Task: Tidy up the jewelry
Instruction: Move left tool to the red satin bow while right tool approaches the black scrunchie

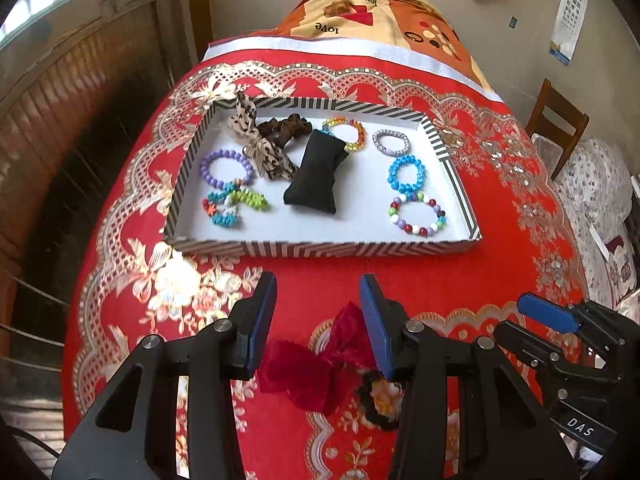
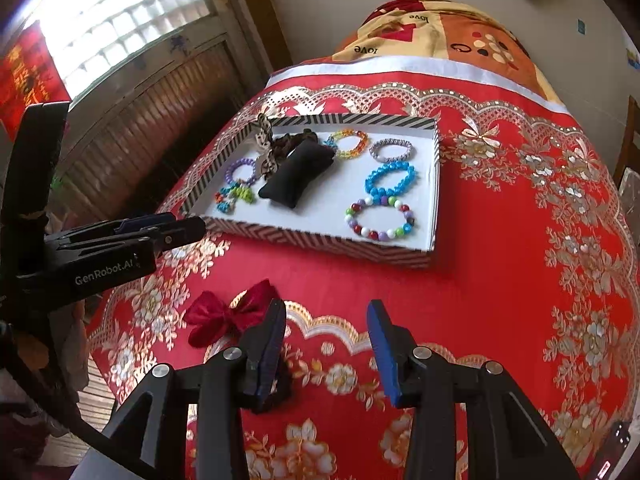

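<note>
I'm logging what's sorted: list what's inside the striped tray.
In the tray: black pouch, leopard bow, brown scrunchie, six bead bracelets, one silver band. The pouch covers part of the amber bracelet; anything under it is hidden.

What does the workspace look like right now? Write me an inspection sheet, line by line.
Surface: red floral tablecloth covers the table.
Job's things: striped tray holds beaded bracelets, including a blue bracelet and a purple bracelet, a leopard-print bow and a black pouch; a dark red velvet bow lies on the cloth outside the tray.
Clutter: a dark floral scrunchie beside the red bow.
Grippers: left claw open above the red bow, touching nothing; right claw open, empty.
Cables: nothing seen.
Surroundings: patterned quilt behind the table, wooden chair at right, window at left.
</note>
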The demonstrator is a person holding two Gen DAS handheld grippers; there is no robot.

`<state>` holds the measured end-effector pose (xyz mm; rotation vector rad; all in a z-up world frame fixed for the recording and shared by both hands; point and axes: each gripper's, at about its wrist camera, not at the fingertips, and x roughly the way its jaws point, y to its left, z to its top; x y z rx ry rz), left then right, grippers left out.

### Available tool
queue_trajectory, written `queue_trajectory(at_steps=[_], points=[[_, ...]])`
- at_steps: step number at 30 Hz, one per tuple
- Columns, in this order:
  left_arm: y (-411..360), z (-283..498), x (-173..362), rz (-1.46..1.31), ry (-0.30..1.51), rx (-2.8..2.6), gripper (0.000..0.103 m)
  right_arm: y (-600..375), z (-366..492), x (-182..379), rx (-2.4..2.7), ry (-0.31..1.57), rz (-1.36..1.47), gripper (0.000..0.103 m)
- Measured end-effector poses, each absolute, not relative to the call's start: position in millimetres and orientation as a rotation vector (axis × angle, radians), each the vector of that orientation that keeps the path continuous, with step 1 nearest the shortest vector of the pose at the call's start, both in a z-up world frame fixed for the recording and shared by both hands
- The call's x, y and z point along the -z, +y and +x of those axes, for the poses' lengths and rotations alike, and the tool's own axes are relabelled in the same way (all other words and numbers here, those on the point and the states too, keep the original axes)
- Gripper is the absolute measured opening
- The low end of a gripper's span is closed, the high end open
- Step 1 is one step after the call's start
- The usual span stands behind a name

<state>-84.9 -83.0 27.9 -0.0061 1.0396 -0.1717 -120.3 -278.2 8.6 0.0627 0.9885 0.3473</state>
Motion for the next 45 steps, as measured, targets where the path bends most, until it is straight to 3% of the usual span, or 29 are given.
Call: queue_trajectory(at_steps=[17,31,38,43,44,45], points=[[-58,-107,7,-0.126,1.167,0.235,0.051,-246,-147,43,-0.443,1.089,0.018,0.041],[-70,-94,42,-0.004,1.280,0.395,0.060,-216,-142,75,-0.444,1.104,-0.086,0.041],[-82,-88,59,0.092,1.319,0.448,0.061,-220,-139,77,-0.426,1.090,-0.141,0.016],[-86,-85,64,0.107,1.304,0.457,0.060,-231,-136,78,-0.401,1.091,-0.101,0.015],[-86,-85,65,0.107,1.300,0.458,0.058,-233,-135,78,-0.401,1.091,-0.088,0.015],[-86,-84,65,0.104,1.292,0.457,0.044,-233,-135,78,-0.401,1.090,-0.080,0.015]])
